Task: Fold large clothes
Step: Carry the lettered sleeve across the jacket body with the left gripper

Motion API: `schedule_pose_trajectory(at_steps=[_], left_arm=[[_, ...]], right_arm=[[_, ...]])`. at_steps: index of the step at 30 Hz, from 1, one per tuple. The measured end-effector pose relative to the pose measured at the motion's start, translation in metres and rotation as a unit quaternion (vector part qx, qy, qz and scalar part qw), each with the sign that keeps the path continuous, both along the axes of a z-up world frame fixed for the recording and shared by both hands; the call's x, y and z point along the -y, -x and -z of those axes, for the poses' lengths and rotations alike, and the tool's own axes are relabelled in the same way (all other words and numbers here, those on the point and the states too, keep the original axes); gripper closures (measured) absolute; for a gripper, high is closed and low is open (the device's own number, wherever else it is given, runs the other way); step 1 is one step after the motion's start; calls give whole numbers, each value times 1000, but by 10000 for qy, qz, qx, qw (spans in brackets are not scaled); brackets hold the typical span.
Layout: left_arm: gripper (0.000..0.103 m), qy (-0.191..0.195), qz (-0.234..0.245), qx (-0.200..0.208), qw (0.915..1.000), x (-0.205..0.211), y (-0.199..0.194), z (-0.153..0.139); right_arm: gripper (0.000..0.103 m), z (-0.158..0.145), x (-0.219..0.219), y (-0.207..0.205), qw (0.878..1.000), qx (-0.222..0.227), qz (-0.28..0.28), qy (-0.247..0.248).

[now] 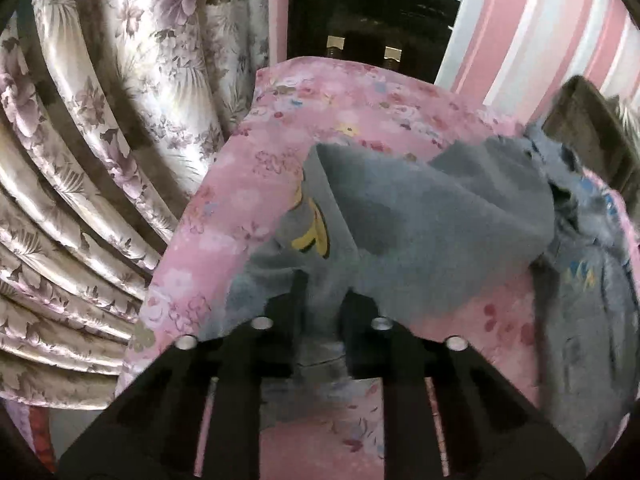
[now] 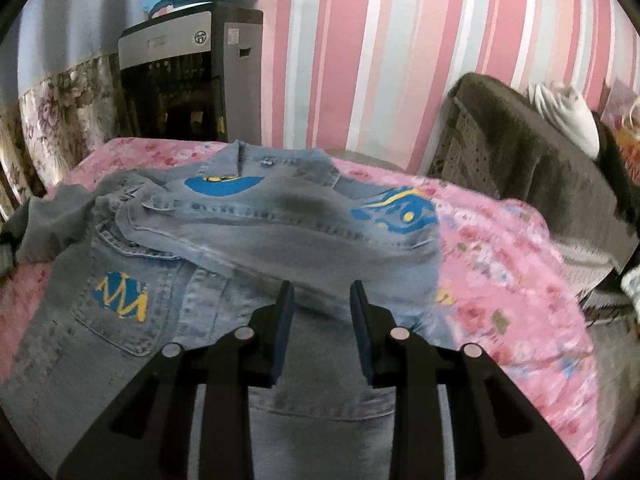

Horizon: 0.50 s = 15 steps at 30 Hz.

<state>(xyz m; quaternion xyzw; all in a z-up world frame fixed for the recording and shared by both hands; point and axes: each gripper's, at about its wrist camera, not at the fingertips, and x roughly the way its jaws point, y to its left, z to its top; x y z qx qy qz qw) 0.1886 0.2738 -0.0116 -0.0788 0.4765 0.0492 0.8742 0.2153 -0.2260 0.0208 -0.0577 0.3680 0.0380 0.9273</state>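
Note:
A light-blue denim jacket [image 2: 248, 232] with blue and yellow patches lies on a pink floral bed sheet [image 2: 500, 264]. One sleeve is folded across its front. My left gripper [image 1: 324, 292] is shut on the jacket's left sleeve [image 1: 420, 216] and holds it lifted above the sheet [image 1: 240, 216]. My right gripper [image 2: 322, 292] is open and empty, its fingers hovering just over the jacket's lower front near the hem.
Floral curtains [image 1: 100, 140] hang left of the bed. A black and silver appliance [image 2: 180, 80] stands behind the bed against the striped wall. A brown sofa [image 2: 532, 168] with white items sits to the right.

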Motion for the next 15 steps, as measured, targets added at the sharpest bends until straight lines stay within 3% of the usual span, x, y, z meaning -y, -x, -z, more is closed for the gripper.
schedule_pose_trajectory(at_steps=[3, 4, 8, 10, 15], left_arm=[[96, 632, 67, 84, 9979, -7, -2, -19], [96, 996, 114, 158, 9948, -7, -4, -28], [97, 1866, 376, 449, 9807, 9, -14, -53], [97, 2027, 577, 566, 9759, 29, -24, -64], [97, 1924, 1150, 654, 9724, 93, -61, -78]], right_arm=[[73, -10, 10, -9, 9999, 75, -28, 72], [73, -12, 12, -12, 9999, 91, -36, 75], [73, -15, 24, -24, 9999, 99, -63, 74], [73, -15, 29, -30, 9999, 69, -91, 49], [73, -9, 51, -43, 10000, -7, 29, -52]])
